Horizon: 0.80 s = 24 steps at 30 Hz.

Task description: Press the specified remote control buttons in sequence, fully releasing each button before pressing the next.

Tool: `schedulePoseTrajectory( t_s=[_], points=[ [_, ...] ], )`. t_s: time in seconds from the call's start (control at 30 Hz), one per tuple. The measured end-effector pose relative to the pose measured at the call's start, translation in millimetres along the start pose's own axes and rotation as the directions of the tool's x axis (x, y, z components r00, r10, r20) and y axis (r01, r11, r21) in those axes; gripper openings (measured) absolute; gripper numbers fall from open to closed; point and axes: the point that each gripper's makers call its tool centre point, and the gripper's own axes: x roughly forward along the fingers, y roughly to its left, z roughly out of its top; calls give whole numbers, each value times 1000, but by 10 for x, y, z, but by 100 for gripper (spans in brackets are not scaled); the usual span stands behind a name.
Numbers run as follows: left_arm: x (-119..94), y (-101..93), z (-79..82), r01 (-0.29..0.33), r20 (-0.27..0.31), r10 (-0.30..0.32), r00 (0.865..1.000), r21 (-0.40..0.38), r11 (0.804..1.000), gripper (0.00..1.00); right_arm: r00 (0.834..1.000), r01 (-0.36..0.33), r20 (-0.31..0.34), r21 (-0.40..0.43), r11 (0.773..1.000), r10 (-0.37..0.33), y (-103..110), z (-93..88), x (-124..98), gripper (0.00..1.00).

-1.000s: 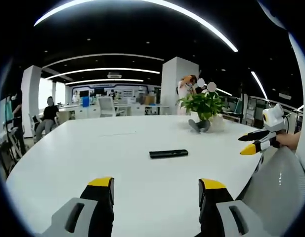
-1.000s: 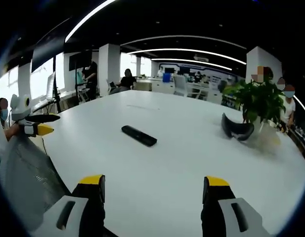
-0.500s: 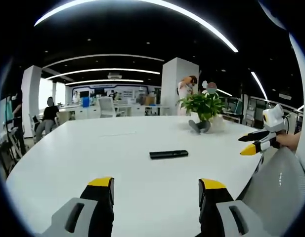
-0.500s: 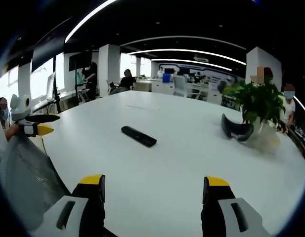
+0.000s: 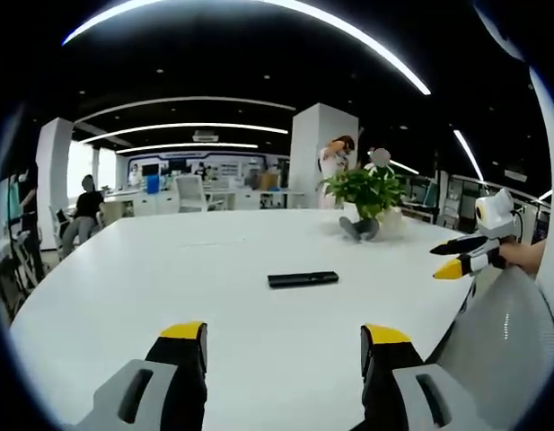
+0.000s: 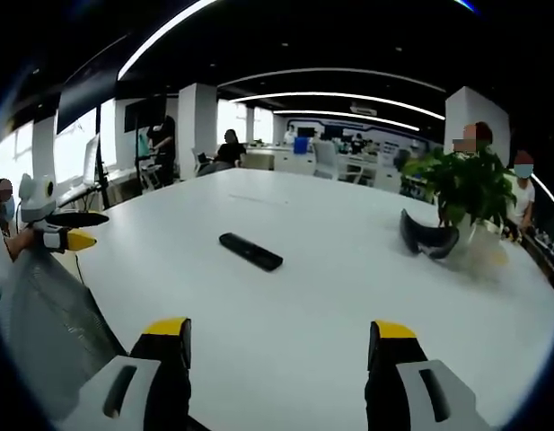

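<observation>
A slim black remote control (image 5: 303, 279) lies flat near the middle of a big white table (image 5: 124, 296). In the right gripper view the remote (image 6: 250, 251) lies at a slant, well ahead of the jaws. My left gripper (image 5: 284, 334) hovers over the table's near edge, open, with nothing between its yellow-tipped jaws. My right gripper (image 6: 281, 330) is also open and holds nothing, at a similar distance from the remote. Each gripper comes into the other's view: the right gripper (image 5: 449, 259) at the right side, the left gripper (image 6: 90, 229) at the left side.
A potted plant (image 6: 470, 184) stands at the far right of the table with a dark curved object (image 6: 427, 235) beside it. A grey mesh chair back (image 5: 505, 341) rises by the near edge. Several people sit or stand at desks beyond the table.
Both views have shifted very slightly. The remote has not moved on the table, and both grippers stay open.
</observation>
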Motion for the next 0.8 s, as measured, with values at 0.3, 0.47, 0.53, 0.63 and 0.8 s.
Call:
schedulePoseTrajectory(
  t_s=[0.3,0.47,0.53,0.63,0.8],
  points=[
    [-4,-83,-206,68,-151,-81,985,-88,994,71,990,-115,-77,33,993,118,149,-175,66,64],
    [30,-227,-359,194,-300,-229,926,-141,971,56,984,-149,-92,33,988,152,197,-207,56,47],
    [105,-234,-273,207,-276,-237,932,-134,969,55,987,-139,-72,50,989,142,170,-177,39,45],
    [284,-274,-136,254,-263,-275,925,-111,961,58,991,-125,-23,95,988,128,122,-104,17,45],
    [614,-271,62,314,-276,-309,910,-24,949,63,991,-126,-16,128,984,129,127,-93,8,43]
  ],
)
